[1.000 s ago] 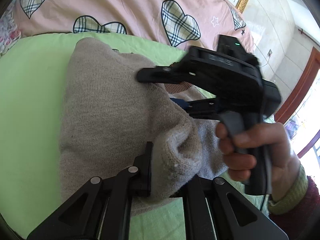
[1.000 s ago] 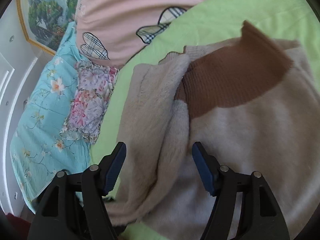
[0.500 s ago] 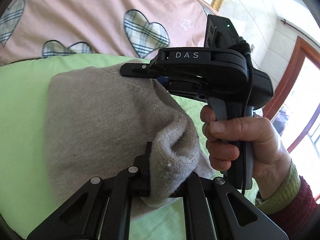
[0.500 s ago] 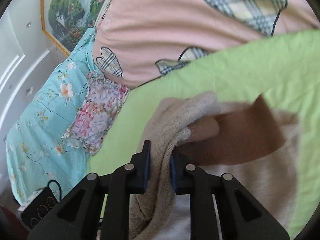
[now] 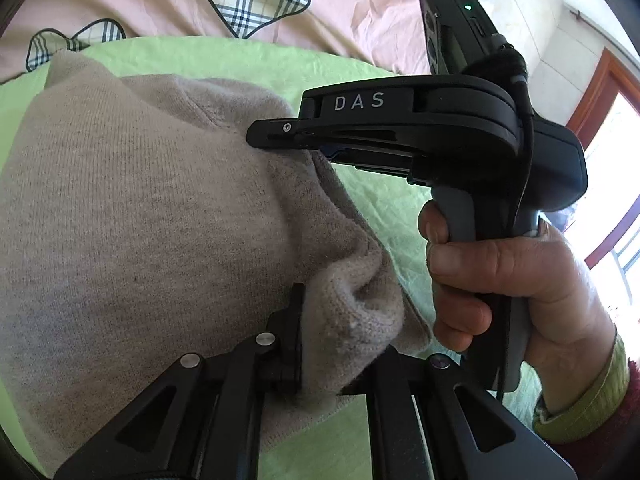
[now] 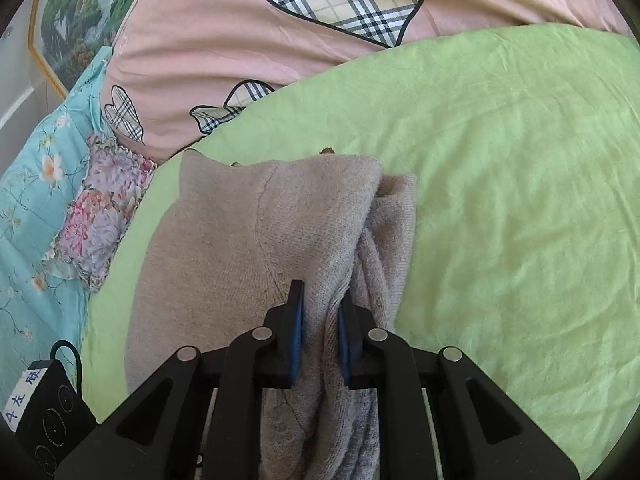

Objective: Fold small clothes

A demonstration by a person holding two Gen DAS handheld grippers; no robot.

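A small beige knit sweater lies folded over on a green sheet. My left gripper is shut on a bunched edge of the sweater at the near side. My right gripper is shut on another fold of the same sweater. In the left wrist view the right gripper shows from the side, held in a hand, with its tips pressed into the sweater's far edge. The brown patch of the sweater is hidden under the fold.
A pink quilt with plaid hearts lies at the far edge of the sheet. A floral pillow and a blue floral cover are to the left. A black box with a cable sits at the lower left.
The right gripper shut on the sweater's edge. Both grippers then carried the fold across, covering the brown patch. The left gripper stayed shut on the sweater throughout.
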